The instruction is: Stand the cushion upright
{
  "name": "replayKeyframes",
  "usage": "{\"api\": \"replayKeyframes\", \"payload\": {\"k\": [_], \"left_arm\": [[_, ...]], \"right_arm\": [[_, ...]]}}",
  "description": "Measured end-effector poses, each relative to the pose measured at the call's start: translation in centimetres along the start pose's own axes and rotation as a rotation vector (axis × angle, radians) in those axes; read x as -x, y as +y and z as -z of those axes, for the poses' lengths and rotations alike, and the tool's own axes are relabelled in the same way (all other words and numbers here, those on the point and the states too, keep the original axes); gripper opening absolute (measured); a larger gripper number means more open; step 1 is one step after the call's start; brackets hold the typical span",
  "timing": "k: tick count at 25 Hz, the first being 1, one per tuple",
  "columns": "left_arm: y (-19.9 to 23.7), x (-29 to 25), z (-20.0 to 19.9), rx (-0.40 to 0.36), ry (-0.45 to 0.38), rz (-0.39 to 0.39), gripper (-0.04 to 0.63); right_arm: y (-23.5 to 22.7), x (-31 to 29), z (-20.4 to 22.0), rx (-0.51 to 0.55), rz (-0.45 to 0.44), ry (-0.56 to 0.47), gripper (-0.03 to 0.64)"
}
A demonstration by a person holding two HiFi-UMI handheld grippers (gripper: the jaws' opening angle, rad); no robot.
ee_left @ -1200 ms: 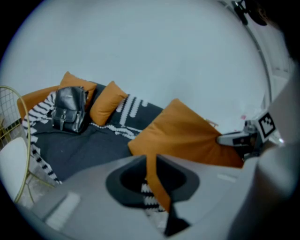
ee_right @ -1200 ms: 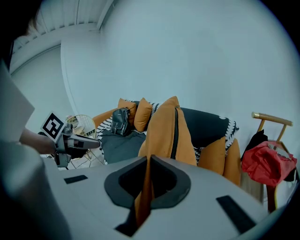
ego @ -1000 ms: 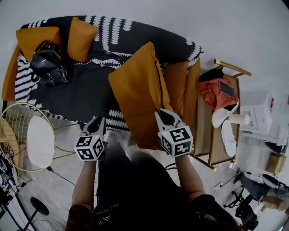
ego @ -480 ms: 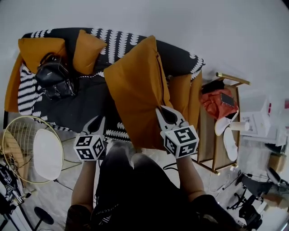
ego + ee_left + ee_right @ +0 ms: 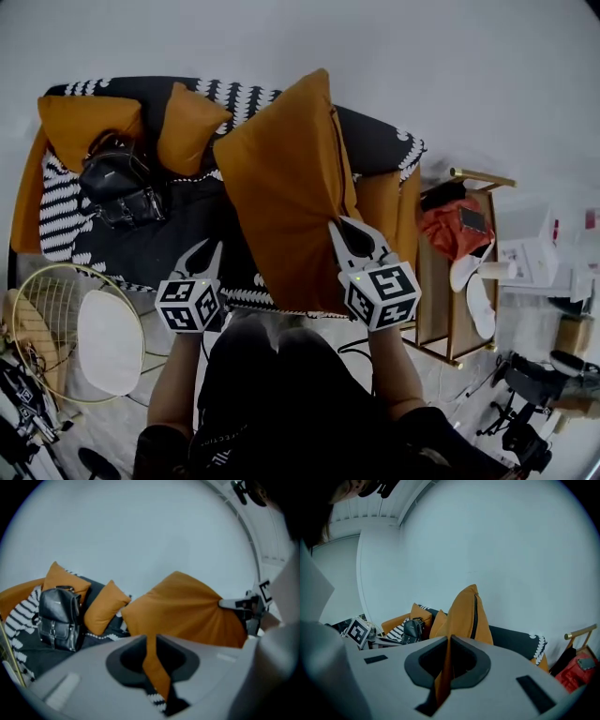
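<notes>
A large orange cushion (image 5: 286,187) hangs on edge over the sofa, its top corner in front of the wall. My right gripper (image 5: 341,229) is shut on its lower right edge; in the right gripper view, orange fabric is pinched between the jaws of the right gripper (image 5: 448,640), and the cushion (image 5: 465,616) rises beyond. My left gripper (image 5: 206,249) stays left of the cushion, apart from it. In the left gripper view, a narrow gap shows at the left gripper (image 5: 150,637), and the cushion (image 5: 187,609) and the sofa cover show through it.
The sofa (image 5: 178,211) has a black cover with white pattern. On it lie a black bag (image 5: 122,183) and two smaller orange cushions (image 5: 89,117) (image 5: 192,127). A round wire table (image 5: 56,323) stands at the left. A wooden rack (image 5: 448,281) with red cloth stands at the right.
Both grippers have moved forward and up. The cushion has risen with the right gripper, and its top now stands higher against the wall.
</notes>
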State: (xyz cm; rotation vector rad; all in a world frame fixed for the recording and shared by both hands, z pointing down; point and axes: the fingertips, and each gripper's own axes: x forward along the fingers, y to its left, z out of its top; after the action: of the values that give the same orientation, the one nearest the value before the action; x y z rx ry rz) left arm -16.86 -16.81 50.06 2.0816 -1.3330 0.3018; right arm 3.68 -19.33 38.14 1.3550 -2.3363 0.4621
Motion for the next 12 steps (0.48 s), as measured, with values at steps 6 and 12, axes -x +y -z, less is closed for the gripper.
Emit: {"api": "replayKeyframes", "payload": {"k": [6,12], "left_arm": [[0.5,-0.6,-1.6,-0.016,-0.005,0.034,0.066],[-0.1,-1.6,-2.9,-0.026,-0.025,0.035,0.066]], "right_arm": [[-0.6,0.1,-2.8,-0.008,0.047,-0.067,0.0],[-1.5,0.2,-4.6,0.01,0.048,-0.12,0.0]]}}
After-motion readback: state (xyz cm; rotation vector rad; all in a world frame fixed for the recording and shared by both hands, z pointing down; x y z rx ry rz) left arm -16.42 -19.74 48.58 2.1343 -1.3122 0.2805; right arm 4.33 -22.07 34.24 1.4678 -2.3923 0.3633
